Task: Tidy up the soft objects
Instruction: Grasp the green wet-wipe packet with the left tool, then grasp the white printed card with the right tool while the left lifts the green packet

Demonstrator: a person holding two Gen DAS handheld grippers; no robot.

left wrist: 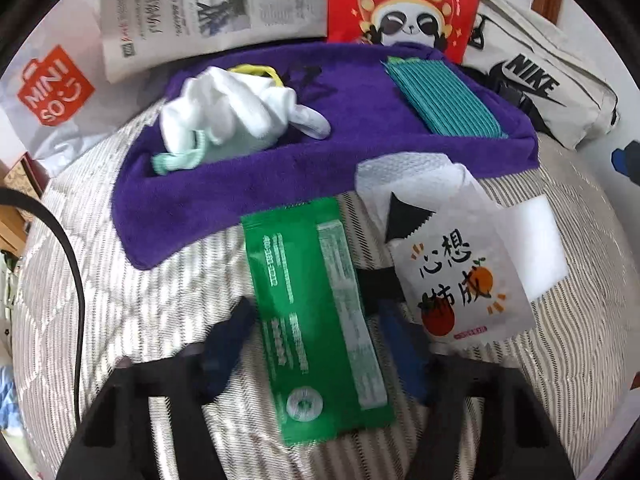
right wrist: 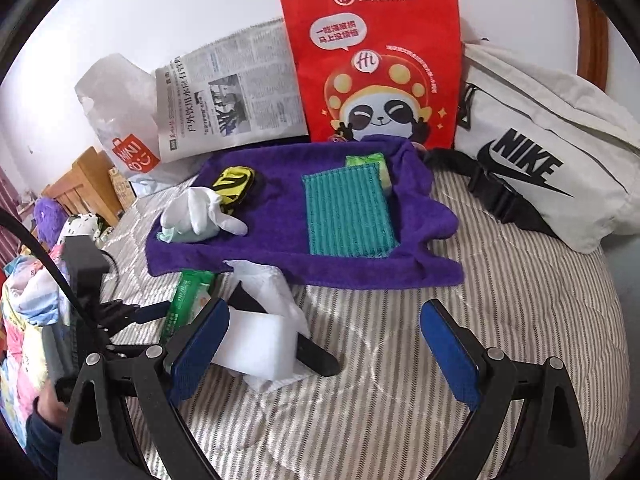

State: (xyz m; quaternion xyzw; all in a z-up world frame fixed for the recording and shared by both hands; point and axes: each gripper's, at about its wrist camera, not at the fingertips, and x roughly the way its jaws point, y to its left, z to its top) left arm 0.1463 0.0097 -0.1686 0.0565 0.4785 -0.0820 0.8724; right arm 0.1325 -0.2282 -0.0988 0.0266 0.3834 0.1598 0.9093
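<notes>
A purple towel (left wrist: 240,200) (right wrist: 352,260) lies on the striped bed. On it lie white socks (left wrist: 232,108) (right wrist: 200,212), a teal ribbed cloth (left wrist: 444,96) (right wrist: 348,216) and a yellow-black item (right wrist: 234,182). My left gripper (left wrist: 316,344) is open, its blue fingers on either side of a green wipes packet (left wrist: 316,320) (right wrist: 188,300). Beside the packet lie a white tissue pack with an orange print (left wrist: 460,276), a white sponge block (left wrist: 544,248) (right wrist: 260,340) and a paper napkin (left wrist: 404,172) (right wrist: 268,284). My right gripper (right wrist: 324,352) is open and empty, its left finger next to the sponge block.
A red panda bag (right wrist: 376,68), a newspaper (right wrist: 232,92), a Miniso bag (right wrist: 120,128) and a white Nike bag (right wrist: 552,152) stand along the wall behind the towel. Striped bedding (right wrist: 500,280) lies bare to the right. Wooden furniture (right wrist: 88,184) stands at left.
</notes>
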